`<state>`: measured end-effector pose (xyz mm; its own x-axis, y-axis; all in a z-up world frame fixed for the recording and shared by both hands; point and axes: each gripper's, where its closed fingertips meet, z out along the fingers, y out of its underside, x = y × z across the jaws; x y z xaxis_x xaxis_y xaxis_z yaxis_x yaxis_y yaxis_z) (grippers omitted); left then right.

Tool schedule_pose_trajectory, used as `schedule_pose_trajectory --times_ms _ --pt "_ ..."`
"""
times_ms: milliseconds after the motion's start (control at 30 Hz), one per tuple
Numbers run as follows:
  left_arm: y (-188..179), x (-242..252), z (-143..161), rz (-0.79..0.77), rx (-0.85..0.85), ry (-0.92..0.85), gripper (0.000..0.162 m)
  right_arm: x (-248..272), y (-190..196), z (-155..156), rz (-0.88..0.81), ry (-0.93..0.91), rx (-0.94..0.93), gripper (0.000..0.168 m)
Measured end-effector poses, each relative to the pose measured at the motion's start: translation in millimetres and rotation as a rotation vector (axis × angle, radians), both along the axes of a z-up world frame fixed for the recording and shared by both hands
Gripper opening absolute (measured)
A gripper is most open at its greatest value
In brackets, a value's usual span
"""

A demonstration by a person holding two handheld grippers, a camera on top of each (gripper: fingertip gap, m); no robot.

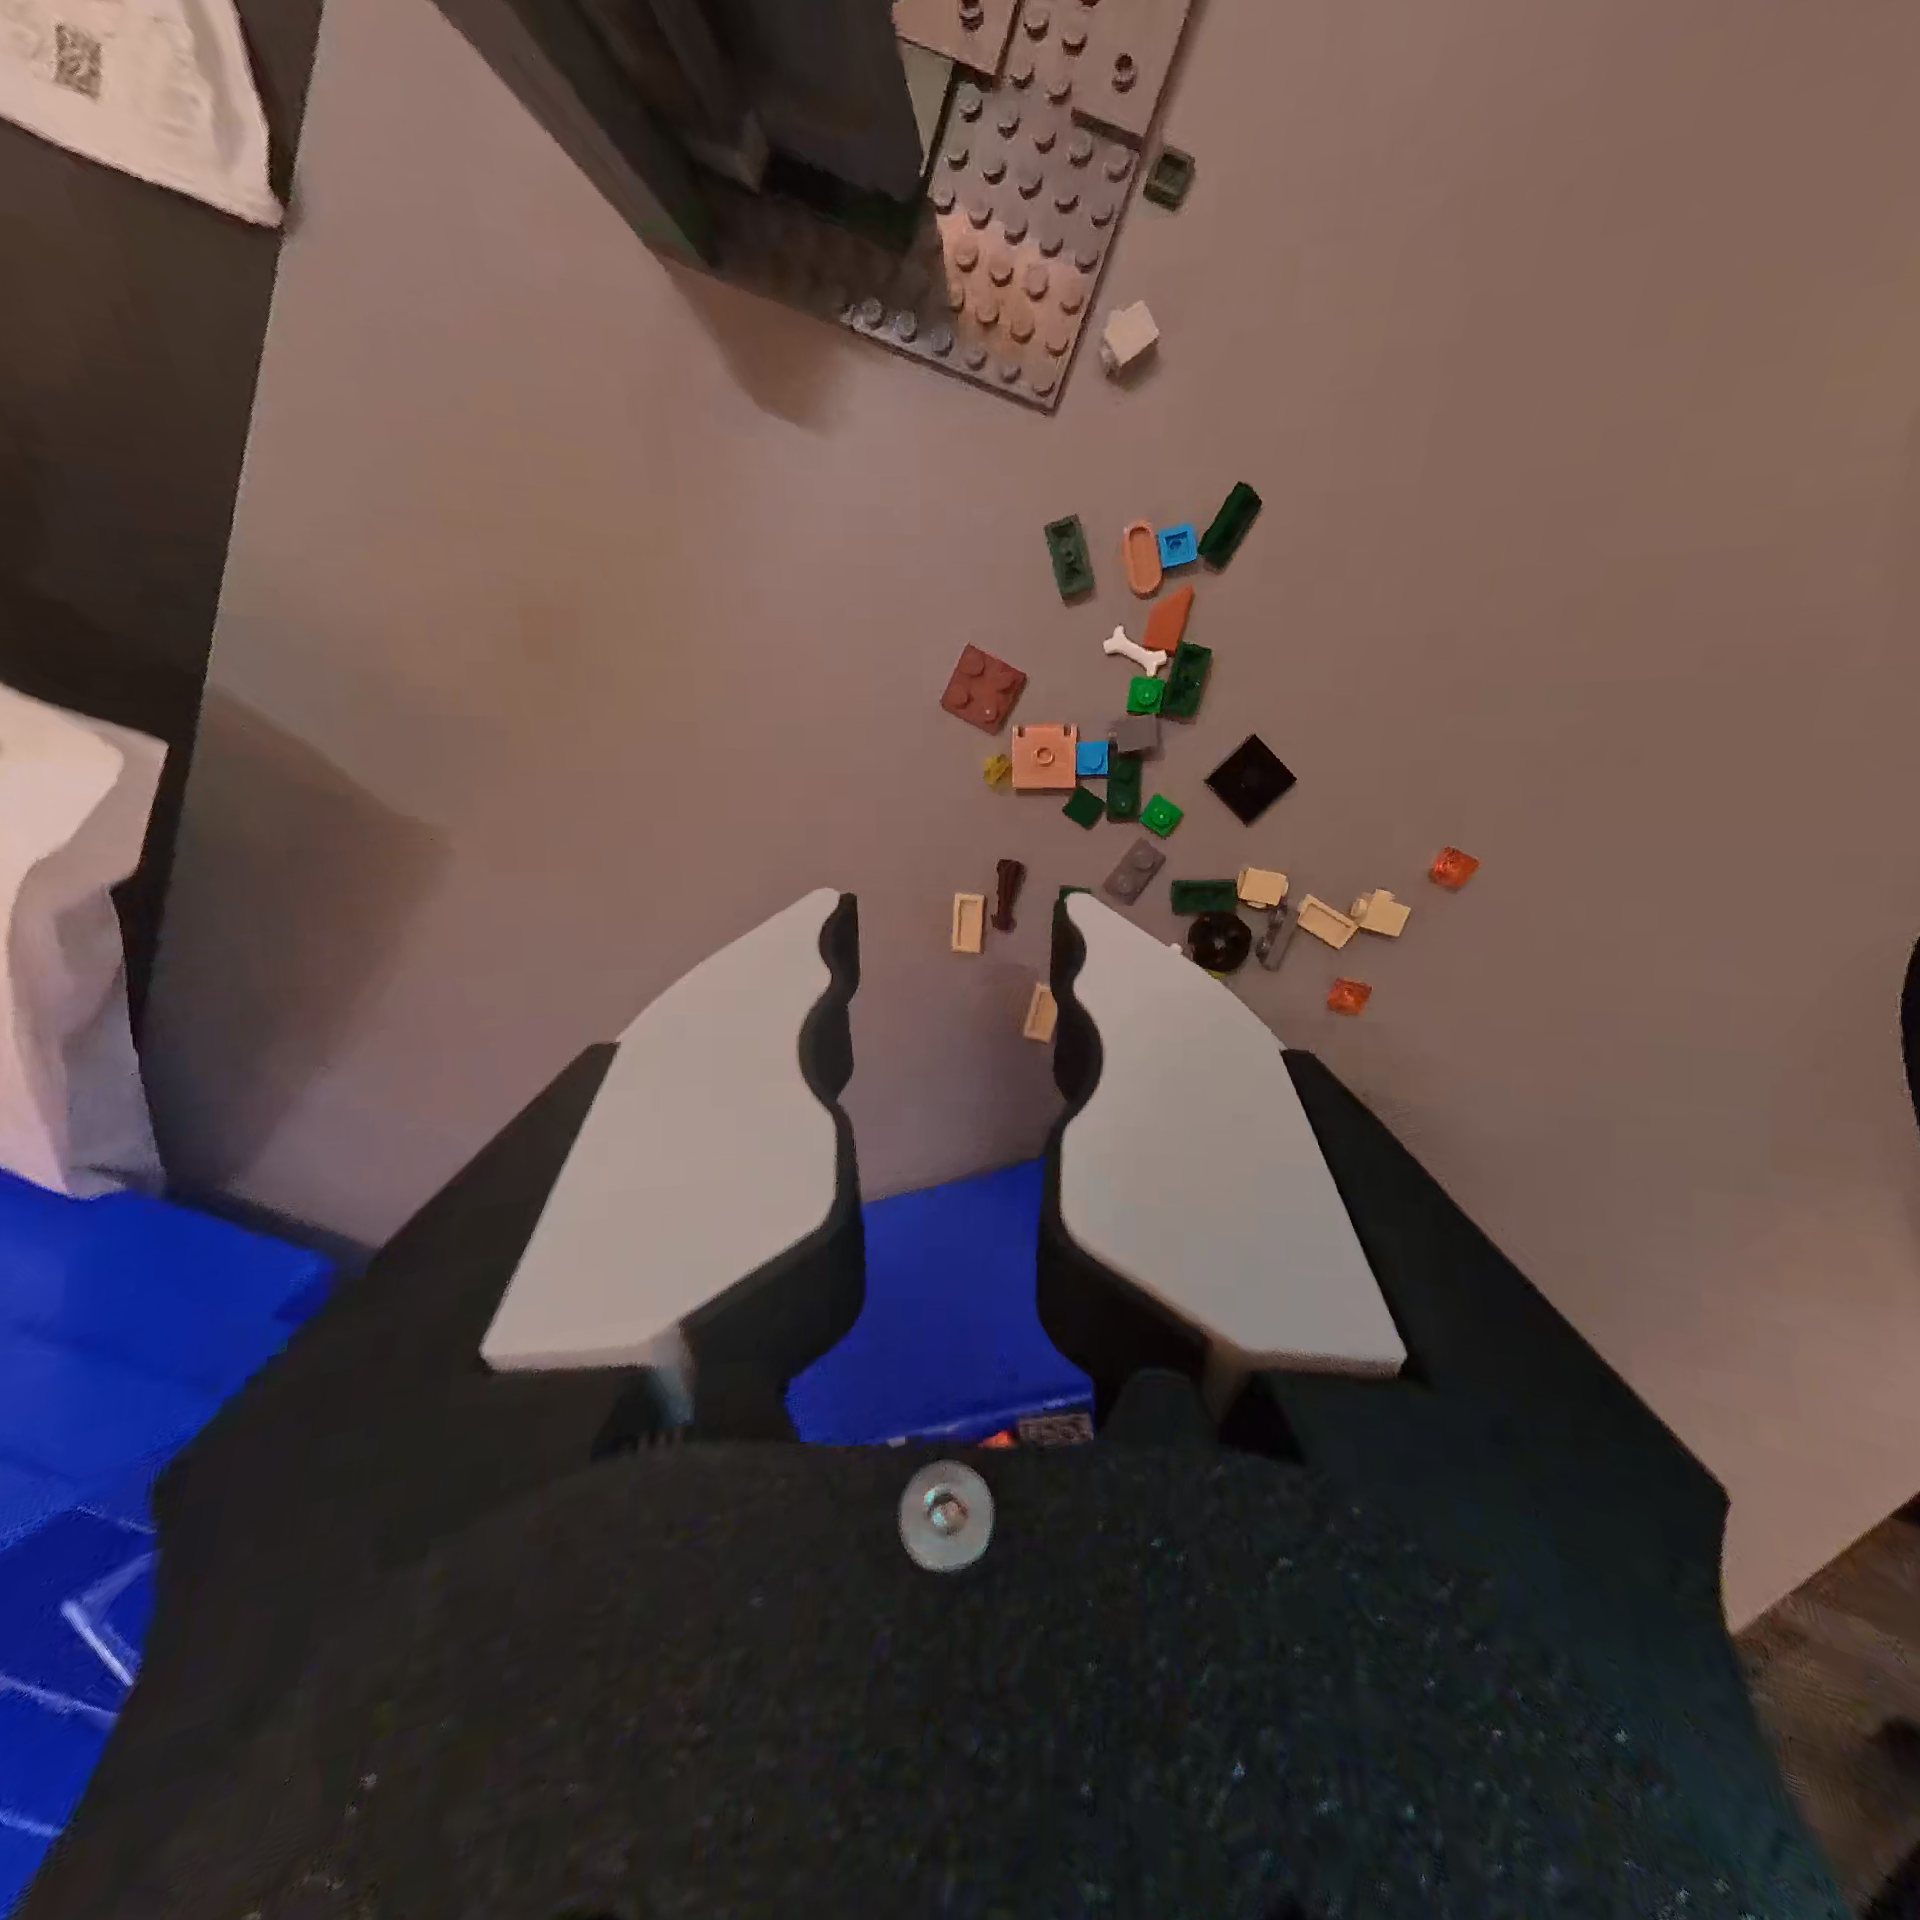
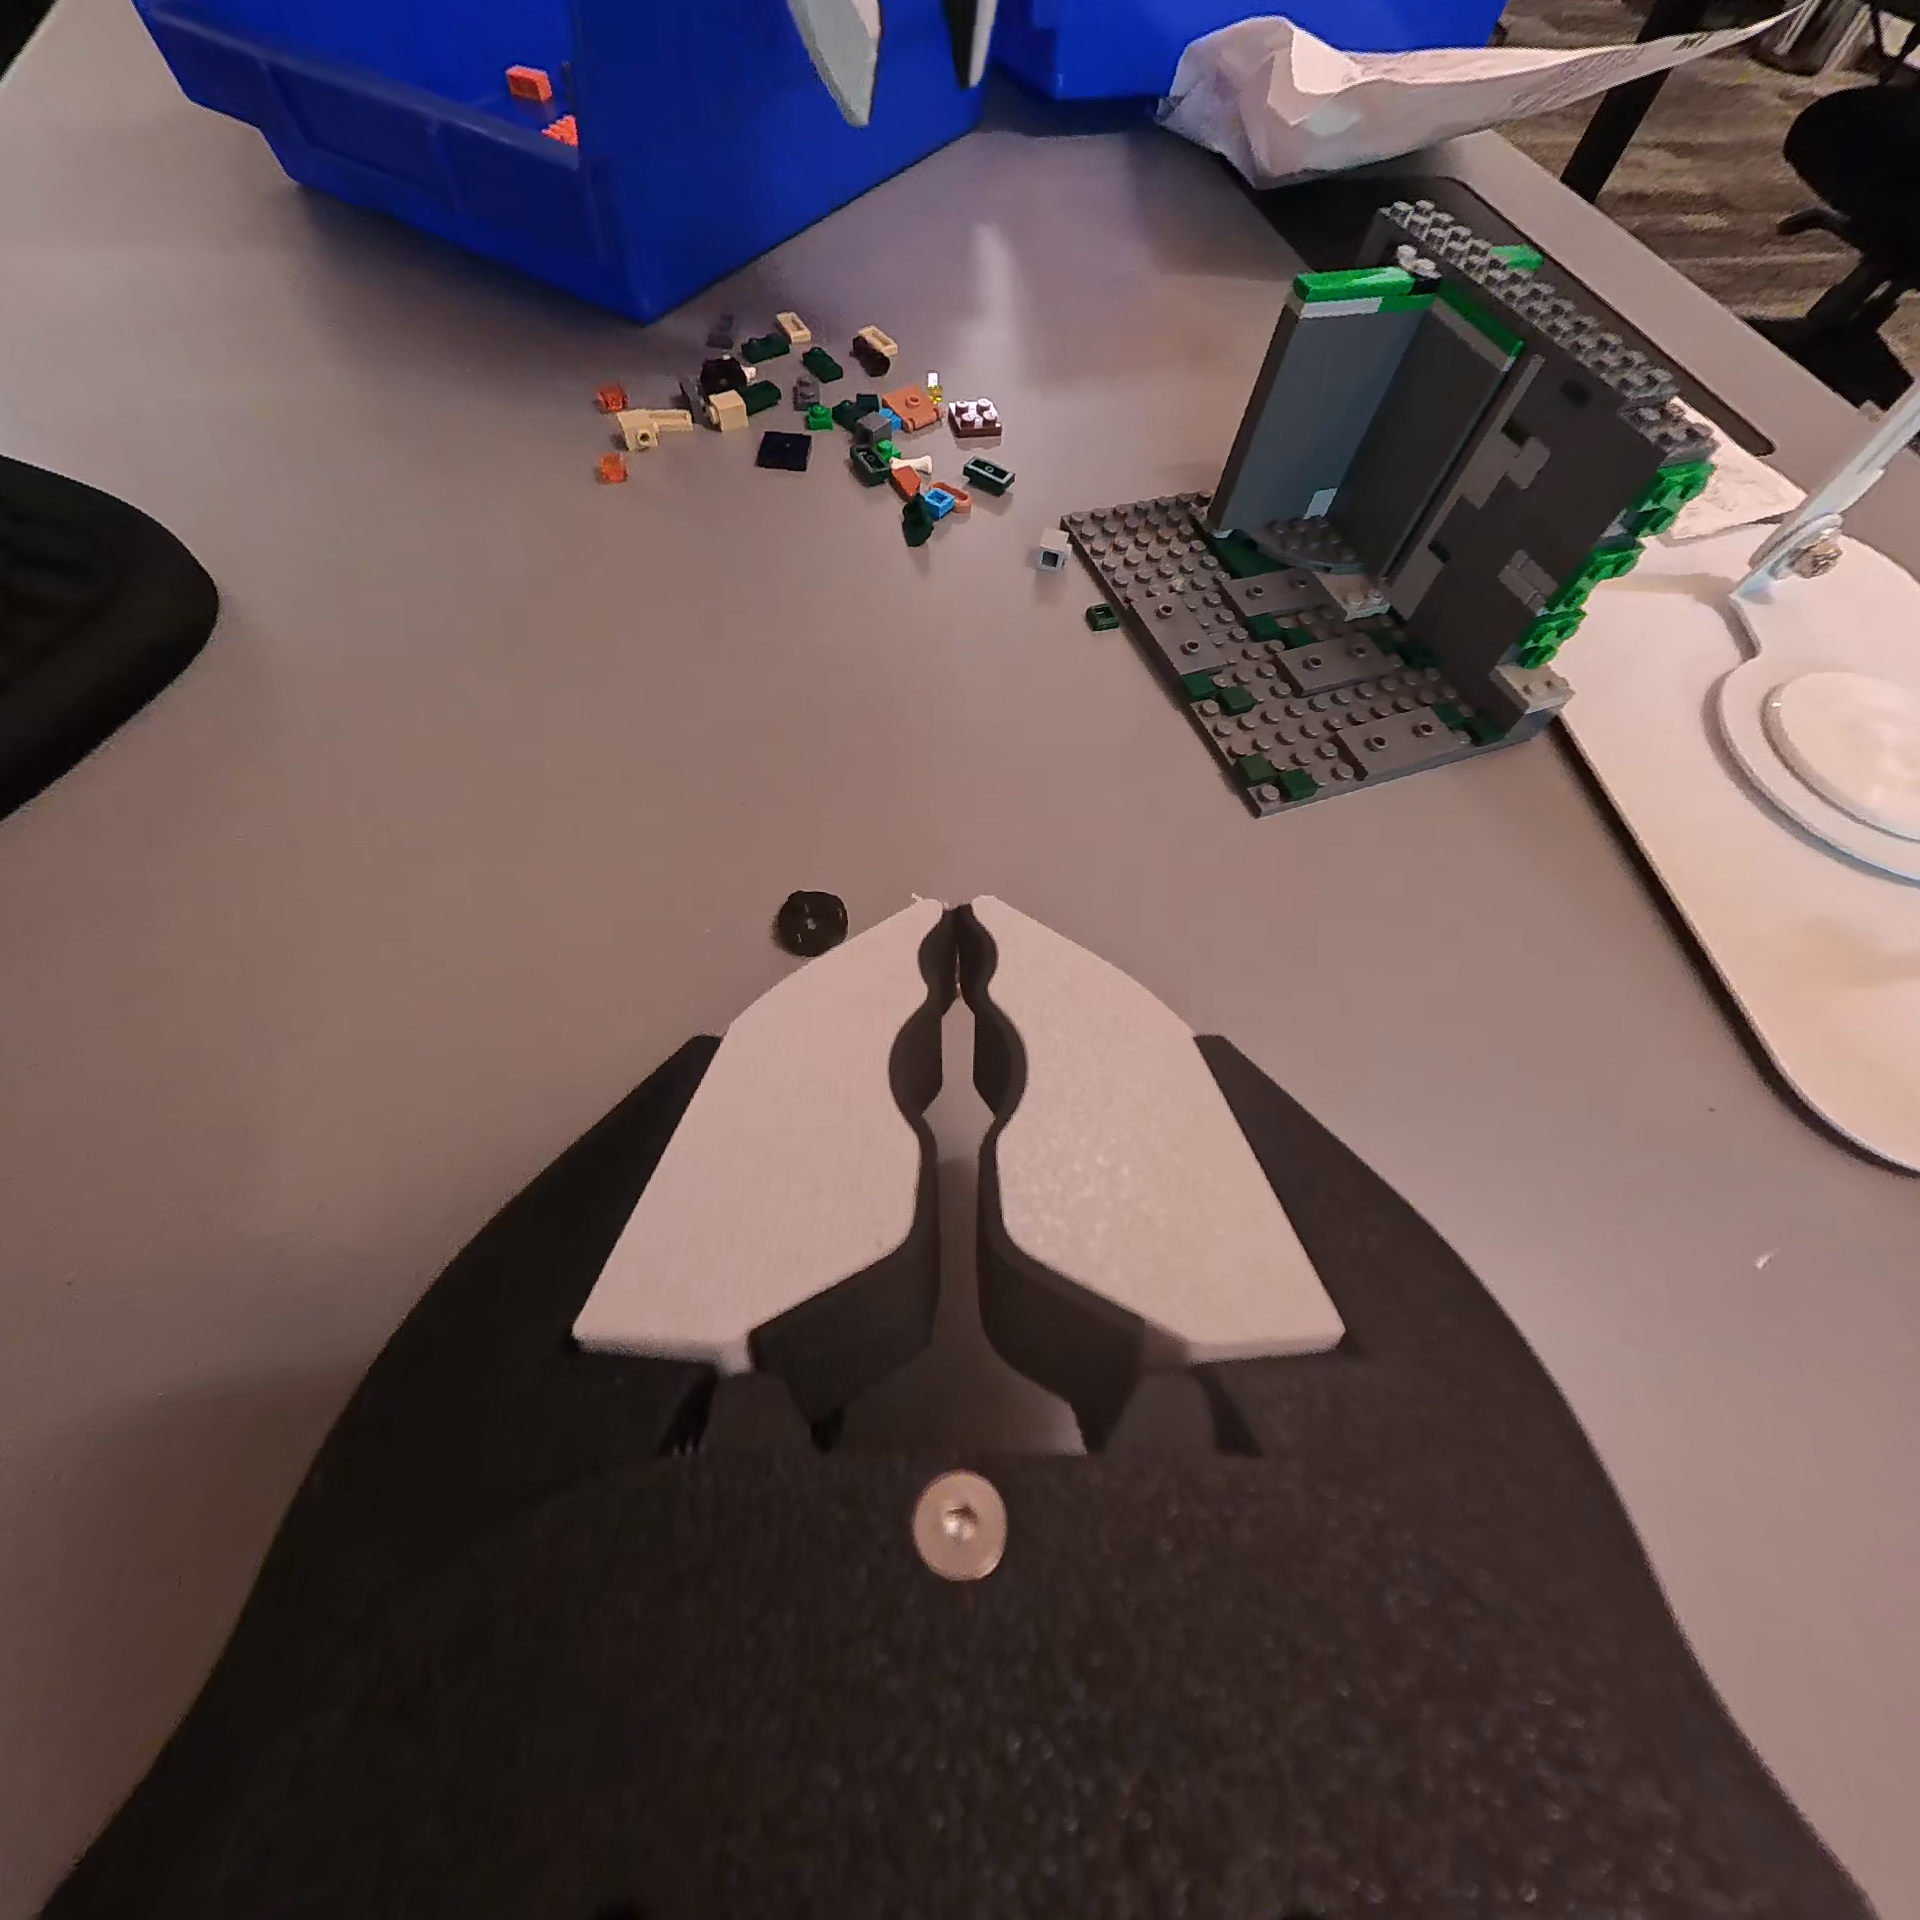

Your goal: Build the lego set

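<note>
A part-built Lego model [image 2: 1455,499], a grey studded baseplate [image 2: 1174,561] with tall grey walls and green trim, stands on the grey table at the right; its baseplate also shows in the left wrist view [image 1: 1029,208]. Loose small pieces [image 2: 831,416] lie in a scatter left of it, and show right of my left gripper [image 1: 1143,748]. My left gripper [image 1: 956,914] is open and empty above the table, beside the scatter. My right gripper [image 2: 956,916] is shut, nothing visible between its tips. A black round piece [image 2: 811,921] lies just left of its tips.
Blue bins [image 2: 520,156] stand at the far table edge, with the left gripper's fingers [image 2: 852,62] over them. Crumpled white paper [image 2: 1351,83] lies beyond the model. A white lamp base [image 2: 1818,779] sits at the right. A black chair [image 2: 83,623] is at the left. There is about 25 cm between the tips of the two grippers. From my right tips it is roughly 5 cm to the black round piece [image 2: 811,921]; from my left, 25 cm.
</note>
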<state>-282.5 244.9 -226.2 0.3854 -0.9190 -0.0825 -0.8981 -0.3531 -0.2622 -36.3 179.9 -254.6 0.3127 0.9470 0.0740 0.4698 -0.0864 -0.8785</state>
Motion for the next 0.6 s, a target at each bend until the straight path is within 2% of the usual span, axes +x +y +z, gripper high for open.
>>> schedule_pose_trajectory --times_ms 367,467,600 --pt "-12 12 -56 -0.171 -0.181 0.164 0.028 -1 -3 -7 0.023 -0.034 0.013 0.0" --pt "-14 18 -64 -0.198 -0.186 0.176 0.029 -2 -4 -9 0.026 -0.038 0.012 0.0" --pt "-9 19 -65 -0.206 -0.163 0.193 0.023 -2 -4 -10 0.029 -0.044 0.013 0.0"
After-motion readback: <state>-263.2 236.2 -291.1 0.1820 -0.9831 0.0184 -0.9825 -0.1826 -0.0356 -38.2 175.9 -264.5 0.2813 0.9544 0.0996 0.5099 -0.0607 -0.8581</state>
